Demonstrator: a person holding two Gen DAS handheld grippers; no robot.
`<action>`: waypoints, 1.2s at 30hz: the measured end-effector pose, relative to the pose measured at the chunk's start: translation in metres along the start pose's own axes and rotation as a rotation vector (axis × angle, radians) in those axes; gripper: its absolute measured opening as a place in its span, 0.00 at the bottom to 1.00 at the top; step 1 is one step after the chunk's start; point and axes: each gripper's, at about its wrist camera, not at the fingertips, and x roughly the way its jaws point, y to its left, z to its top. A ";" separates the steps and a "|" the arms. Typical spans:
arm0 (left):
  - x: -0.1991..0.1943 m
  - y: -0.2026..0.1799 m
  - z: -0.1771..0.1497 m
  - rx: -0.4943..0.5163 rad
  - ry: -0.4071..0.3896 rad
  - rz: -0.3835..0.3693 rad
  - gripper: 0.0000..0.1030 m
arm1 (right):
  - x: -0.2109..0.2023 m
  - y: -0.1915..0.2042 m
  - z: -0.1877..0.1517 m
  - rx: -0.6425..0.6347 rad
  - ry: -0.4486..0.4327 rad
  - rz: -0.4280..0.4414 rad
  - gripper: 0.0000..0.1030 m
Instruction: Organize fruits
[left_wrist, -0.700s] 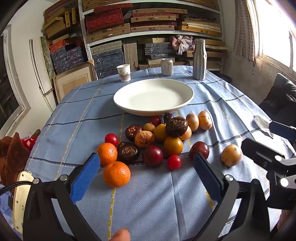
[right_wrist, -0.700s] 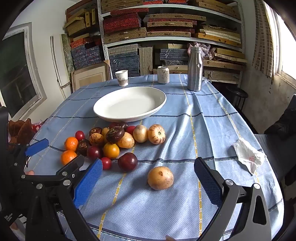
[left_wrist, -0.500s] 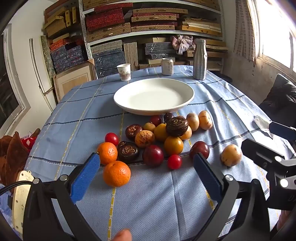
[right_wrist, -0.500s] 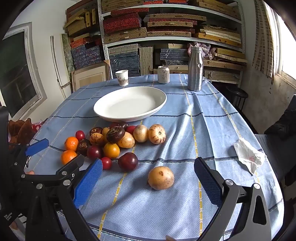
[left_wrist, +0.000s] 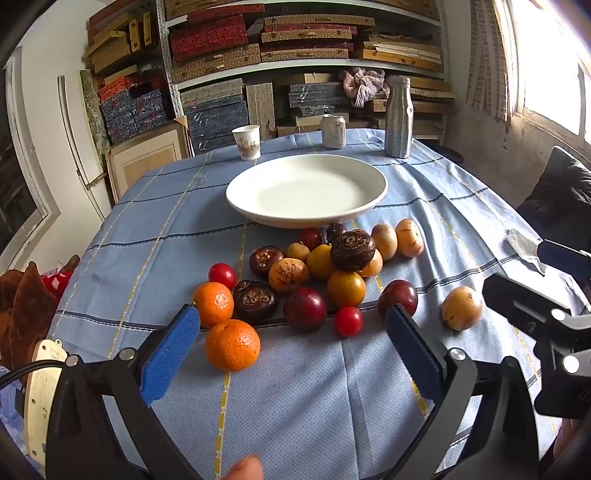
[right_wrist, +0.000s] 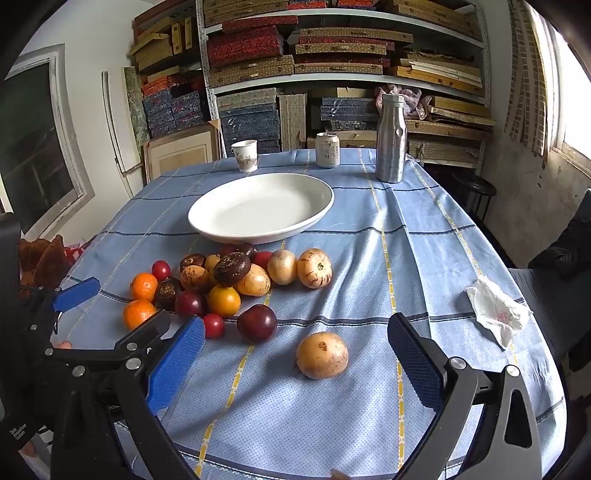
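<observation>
A heap of fruit (left_wrist: 321, 273) lies on the blue checked cloth in front of an empty white plate (left_wrist: 306, 192): oranges, dark plums, cherry tomatoes, brown and yellow fruits. The nearest orange (left_wrist: 232, 345) sits just ahead of my open, empty left gripper (left_wrist: 291, 350). A lone yellow-brown fruit (right_wrist: 322, 355) lies apart from the heap, just ahead of my open, empty right gripper (right_wrist: 295, 365). The plate (right_wrist: 260, 212) and heap (right_wrist: 221, 280) also show in the right wrist view, to the left.
A paper cup (left_wrist: 246, 142), a can (left_wrist: 333, 131) and a metal bottle (left_wrist: 398, 116) stand behind the plate. A crumpled tissue (right_wrist: 496, 314) lies at the right. Shelves of boxes fill the back wall. A brown bag (left_wrist: 22, 306) sits beyond the table's left edge.
</observation>
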 end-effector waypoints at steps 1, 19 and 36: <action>0.000 0.000 0.000 0.000 0.000 -0.001 0.96 | 0.000 0.000 0.000 0.000 0.000 0.001 0.97; 0.002 0.001 -0.004 -0.001 -0.006 0.006 0.96 | 0.000 0.002 0.001 -0.001 -0.001 0.001 0.97; 0.001 0.000 -0.004 -0.001 -0.008 0.007 0.96 | -0.001 0.003 0.001 -0.003 -0.002 -0.001 0.97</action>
